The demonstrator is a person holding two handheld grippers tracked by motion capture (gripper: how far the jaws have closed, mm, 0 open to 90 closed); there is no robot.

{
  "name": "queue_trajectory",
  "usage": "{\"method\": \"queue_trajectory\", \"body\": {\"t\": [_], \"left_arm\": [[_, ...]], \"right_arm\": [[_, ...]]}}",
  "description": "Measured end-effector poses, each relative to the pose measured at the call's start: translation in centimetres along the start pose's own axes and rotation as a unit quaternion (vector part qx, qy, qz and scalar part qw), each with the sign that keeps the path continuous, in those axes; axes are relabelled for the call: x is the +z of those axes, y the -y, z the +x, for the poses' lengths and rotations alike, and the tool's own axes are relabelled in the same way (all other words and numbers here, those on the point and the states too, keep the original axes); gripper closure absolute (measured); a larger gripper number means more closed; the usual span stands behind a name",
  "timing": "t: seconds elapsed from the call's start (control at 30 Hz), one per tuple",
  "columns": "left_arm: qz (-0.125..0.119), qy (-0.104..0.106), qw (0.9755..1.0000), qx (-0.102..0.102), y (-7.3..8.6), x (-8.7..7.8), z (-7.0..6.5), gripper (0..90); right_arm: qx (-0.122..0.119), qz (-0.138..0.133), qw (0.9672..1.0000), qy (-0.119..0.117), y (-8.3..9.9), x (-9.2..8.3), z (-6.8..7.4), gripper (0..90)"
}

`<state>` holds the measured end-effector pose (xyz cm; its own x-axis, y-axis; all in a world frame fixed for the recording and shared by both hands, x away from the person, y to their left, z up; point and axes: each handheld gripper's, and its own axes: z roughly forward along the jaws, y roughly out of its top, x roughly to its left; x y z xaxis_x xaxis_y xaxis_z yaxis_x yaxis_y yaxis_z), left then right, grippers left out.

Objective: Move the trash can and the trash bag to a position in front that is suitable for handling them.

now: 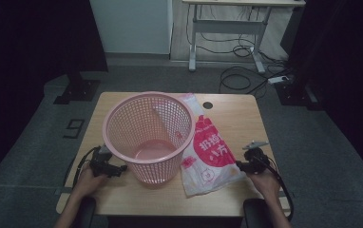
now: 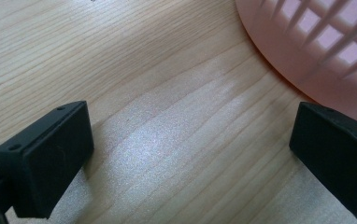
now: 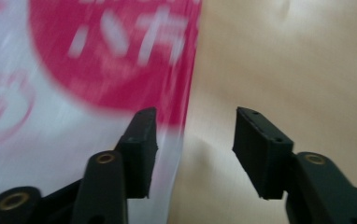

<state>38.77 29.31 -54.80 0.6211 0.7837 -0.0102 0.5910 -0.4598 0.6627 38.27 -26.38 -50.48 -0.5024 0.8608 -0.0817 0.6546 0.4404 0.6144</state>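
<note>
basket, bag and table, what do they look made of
The basket looks like moulded pink plastic: open lattice walls, a smooth solid base. The bag seems thin glossy plastic film, white with red print, slightly crinkled. The table shows pale wood grain with a matt finish; solid wood or laminate, I cannot tell.

Left gripper (image 1: 121, 168): black body, black cable looping from its rear. Its two jaws are black rectangular blocks with matte pads; small recessed holes mark the upper face of each block.

Right gripper (image 1: 239, 164): black body carrying a grey three-cornered plate on top, black cable trailing behind. Jaws are black, ridged on the inner faces, fixed to black arms with brass-coloured pivot rivets.

Forearms bare; no sleeves visible.
</note>
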Motion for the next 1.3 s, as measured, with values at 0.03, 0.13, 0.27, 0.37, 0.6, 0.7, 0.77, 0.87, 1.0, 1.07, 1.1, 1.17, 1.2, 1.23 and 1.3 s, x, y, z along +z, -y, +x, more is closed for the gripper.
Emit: {"method": "queue_trajectory", "body": {"t": [0.03,0.13,0.27,0.37,0.6,0.7,0.77,0.87,1.0,1.07,1.1,1.17,1.2,1.23,1.3], "left_arm": [[0.0,0.0,1.0,0.0,0.0,0.0,0.0,0.0],[0.0,0.0,1.0,0.0,0.0,0.0,0.0,0.0],[0.0,-0.001,1.0,-0.001,0.0,0.0,0.0,0.0],[0.0,-0.001,1.0,-0.001,0.0,0.0,0.0,0.0],[0.0,-0.001,1.0,-0.001,0.0,0.0,0.0,0.0],[0.0,-0.001,1.0,-0.001,0.0,0.0,0.0,0.0],[0.0,-0.001,1.0,-0.001,0.0,0.0,0.0,0.0],[0.0,-0.001,1.0,0.0,0.0,0.0,0.0,0.0],[0.0,-0.001,1.0,-0.001,0.0,0.0,0.0,0.0],[-0.001,-0.002,1.0,-0.001,0.0,0.0,0.0,0.0],[-0.001,-0.003,1.0,-0.001,0.0,0.0,0.0,0.0],[-0.001,-0.001,1.0,-0.001,0.0,0.0,0.0,0.0],[-0.001,-0.001,1.0,-0.001,0.0,0.0,0.0,0.0],[-0.001,-0.001,1.0,-0.001,0.0,0.0,0.0,0.0],[-0.001,-0.001,1.0,-0.001,0.0,0.0,0.0,0.0]], "right_arm": [[0.002,0.001,1.0,-0.007,-0.9,0.9,-0.2,47.2],[0.018,0.007,0.999,-0.041,-2.9,3.9,-0.7,50.6],[0.031,0.015,0.9977,-0.059,-3.7,6.4,-1.2,72.5],[0.014,0.02,0.9977,-0.063,-3.3,5.9,-0.6,82.8],[-0.04,0.037,0.9935,-0.1,0.6,1.9,5.1,80.1],[-0.056,0.043,0.9928,-0.097,1.5,0.4,6.2,62.6],[-0.043,0.024,0.9963,-0.07,0.8,-0.1,5.1,52.4],[0.008,0.004,0.999,-0.044,-1.2,0.6,1.9,44.7],[0.05,0.009,0.9986,-0.015,-4.6,4.0,-1.8,41.6],[0.066,0.011,0.9977,-0.013,-6.1,5.8,-3.1,41.4],[0.075,0.009,0.9971,-0.01,-6.9,6.6,-3.6,41.5],[0.089,0.002,0.996,-0.006,-8.1,8.1,-4.5,41.4],[0.096,0.002,0.9953,-0.006,-8.7,8.7,-4.9,41.4],[0.101,0.002,0.9949,-0.002,-9.1,9.3,-5.1,41.4],[0.107,0.013,0.9942,0.005,-9.8,10.3,-5.6,43.0]]}}
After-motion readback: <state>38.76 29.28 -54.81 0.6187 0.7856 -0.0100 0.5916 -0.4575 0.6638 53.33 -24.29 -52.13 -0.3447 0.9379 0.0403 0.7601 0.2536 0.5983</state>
